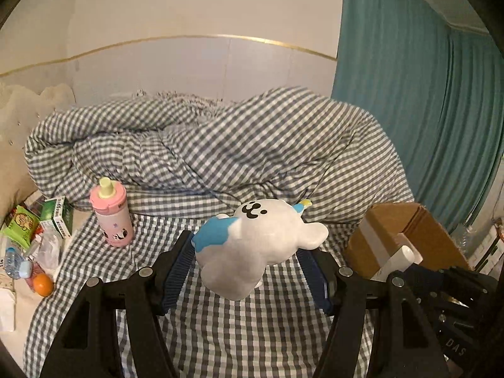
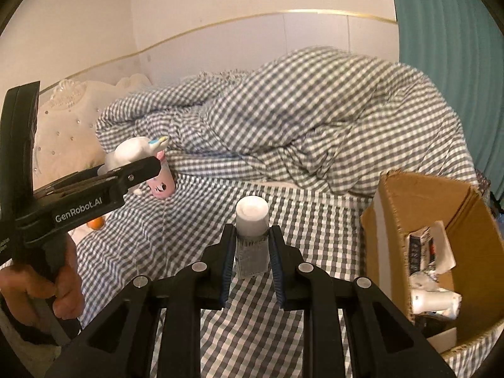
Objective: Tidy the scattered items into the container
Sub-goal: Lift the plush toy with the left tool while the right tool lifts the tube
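My left gripper [image 1: 249,252] is shut on a white plush toy [image 1: 252,245] with a blue patch and holds it above the checked bed sheet. It shows in the right wrist view too [image 2: 132,152], held at the left. My right gripper [image 2: 252,245] is shut on a small white-capped tube [image 2: 252,233] and holds it above the sheet. The cardboard box [image 2: 393,208] stands open at the right, with several white packets inside. In the left wrist view the box [image 1: 406,236] is at the right, behind the tube [image 1: 400,258].
A pink bottle [image 1: 111,217] stands on the sheet at the left. Green boxes [image 1: 56,217], a small water bottle [image 1: 15,261] and an orange [image 1: 42,285] lie at the far left. A bunched checked duvet [image 1: 220,148] fills the back. A teal curtain [image 1: 425,94] hangs at the right.
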A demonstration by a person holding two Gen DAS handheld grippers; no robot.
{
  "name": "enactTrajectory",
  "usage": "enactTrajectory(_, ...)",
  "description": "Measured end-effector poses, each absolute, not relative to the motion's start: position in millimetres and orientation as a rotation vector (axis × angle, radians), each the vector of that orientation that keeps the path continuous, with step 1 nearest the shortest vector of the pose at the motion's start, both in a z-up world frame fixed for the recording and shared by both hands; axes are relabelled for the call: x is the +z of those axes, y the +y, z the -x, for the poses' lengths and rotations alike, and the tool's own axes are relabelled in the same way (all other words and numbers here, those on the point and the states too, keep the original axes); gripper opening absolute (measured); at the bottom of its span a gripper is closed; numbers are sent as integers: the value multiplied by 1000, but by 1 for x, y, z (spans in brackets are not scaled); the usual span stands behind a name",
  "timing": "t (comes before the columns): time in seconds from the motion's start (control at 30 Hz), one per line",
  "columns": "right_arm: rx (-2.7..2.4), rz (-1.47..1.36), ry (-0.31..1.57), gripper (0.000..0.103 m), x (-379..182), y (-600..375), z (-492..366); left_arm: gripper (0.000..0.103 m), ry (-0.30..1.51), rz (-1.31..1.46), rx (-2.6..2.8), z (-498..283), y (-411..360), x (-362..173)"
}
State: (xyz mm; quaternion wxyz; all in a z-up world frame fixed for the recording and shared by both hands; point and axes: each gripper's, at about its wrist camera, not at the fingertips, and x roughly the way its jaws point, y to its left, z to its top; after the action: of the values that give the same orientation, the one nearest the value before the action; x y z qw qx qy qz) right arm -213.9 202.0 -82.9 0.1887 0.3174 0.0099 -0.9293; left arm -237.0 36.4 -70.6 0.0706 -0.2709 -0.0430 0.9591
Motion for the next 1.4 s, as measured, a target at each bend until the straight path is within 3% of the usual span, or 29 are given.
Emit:
enactTrajectory(0.73, -2709, -605, 51, 21, 5, 207, 121, 67, -98, 574, 2942, 130, 34, 1)
enactTrajectory(1.4, -2754, -530, 38, 17, 26, 220, 87, 67, -85, 524, 2927, 106, 46, 14)
